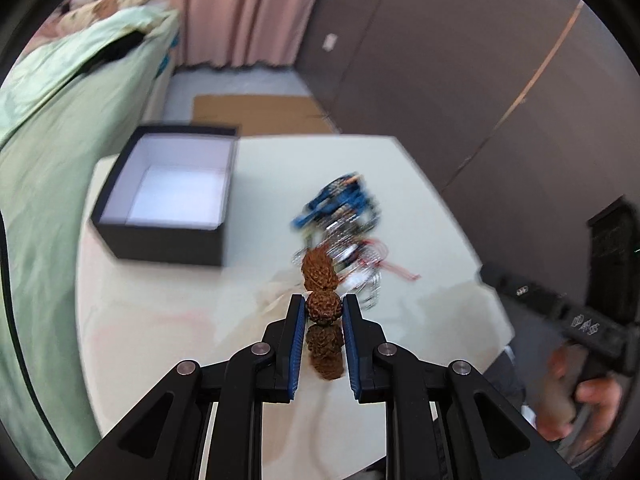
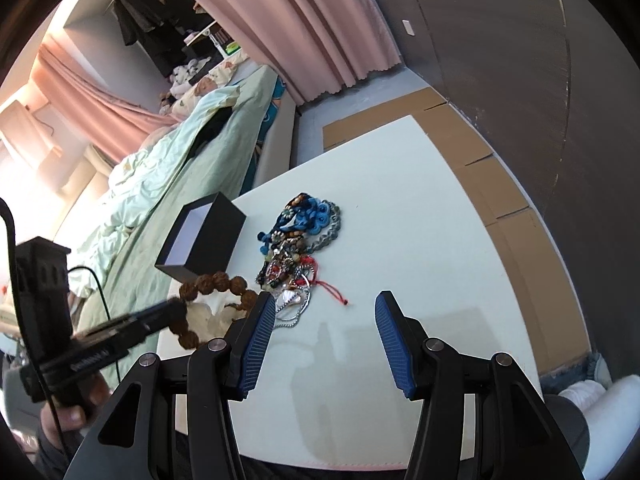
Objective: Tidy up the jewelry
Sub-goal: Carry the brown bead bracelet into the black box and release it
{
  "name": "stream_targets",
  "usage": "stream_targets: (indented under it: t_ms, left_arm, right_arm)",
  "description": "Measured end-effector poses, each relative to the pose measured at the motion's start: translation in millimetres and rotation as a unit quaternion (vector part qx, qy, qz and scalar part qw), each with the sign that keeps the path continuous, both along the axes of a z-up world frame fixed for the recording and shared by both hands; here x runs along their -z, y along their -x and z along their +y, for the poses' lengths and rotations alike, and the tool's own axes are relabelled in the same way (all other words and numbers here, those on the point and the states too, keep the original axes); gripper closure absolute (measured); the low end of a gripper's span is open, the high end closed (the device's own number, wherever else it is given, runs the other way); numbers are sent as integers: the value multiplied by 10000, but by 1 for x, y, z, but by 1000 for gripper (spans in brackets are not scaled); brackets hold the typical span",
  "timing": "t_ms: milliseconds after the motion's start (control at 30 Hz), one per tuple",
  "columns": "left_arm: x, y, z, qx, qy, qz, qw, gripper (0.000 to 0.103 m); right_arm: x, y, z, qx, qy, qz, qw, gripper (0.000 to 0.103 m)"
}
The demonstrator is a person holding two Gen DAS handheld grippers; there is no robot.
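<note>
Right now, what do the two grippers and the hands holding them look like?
Both the left gripper and right gripper are matte black linkages with silver pivot pins and ribbed blue finger pads. White lettering marks the handles, and a black cable trails from the left unit. Bare hands grip them.

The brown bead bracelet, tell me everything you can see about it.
The brown bead bracelet is a loop of large, rough, wrinkled seed-like beads, reddish brown and matte. The left gripper is shut on one bead, and the loop looks lifted off the white table, though the left view is blurred. It hangs between the open black box and the tangled jewelry pile.
</note>
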State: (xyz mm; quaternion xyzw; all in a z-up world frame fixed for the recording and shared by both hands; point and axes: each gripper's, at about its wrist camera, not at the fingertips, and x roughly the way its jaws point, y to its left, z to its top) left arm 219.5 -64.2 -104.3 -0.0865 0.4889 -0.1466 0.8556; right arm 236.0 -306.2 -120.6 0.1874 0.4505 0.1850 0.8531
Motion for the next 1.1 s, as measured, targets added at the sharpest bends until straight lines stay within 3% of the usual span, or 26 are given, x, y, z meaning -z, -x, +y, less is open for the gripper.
stream_targets:
  t_ms: [133,233,367,400,667,800,1000,1100]
  left_arm:
    - [19,2,12,-276,-412,341,9982,81]
    - [35,5,20,-357,-230,607,9973,77]
    - [47,13,24,-506,-203,735,9958,50]
    - [47,14,25,-553,-187,709,9958,48]
    - [32,-5,29,-717,-193,177,9971,48]
    - [41,-24,17,-481,-303,278,9980,69]
    - [52,-38,7,-448,-533,274,9972,72]
    - [51,-42,-3,-233,-830,254,9960,76]
  right_arm:
    - [2,2,7,-76,10,56,10000,50]
    - [1,5,11,-130,43,36,9999,50]
    - [3,8,12,-134,75,49,9999,50]
    - [4,8,12,-130,76,61,9999,50]
    - [6,10,14,-137,81,103,9998,50]
    - [4,9,18,-182,97,80,9998,50]
    - [9,6,24,-245,127,149,9995,50]
    - [12,4,28,-288,128,203,9993,50]
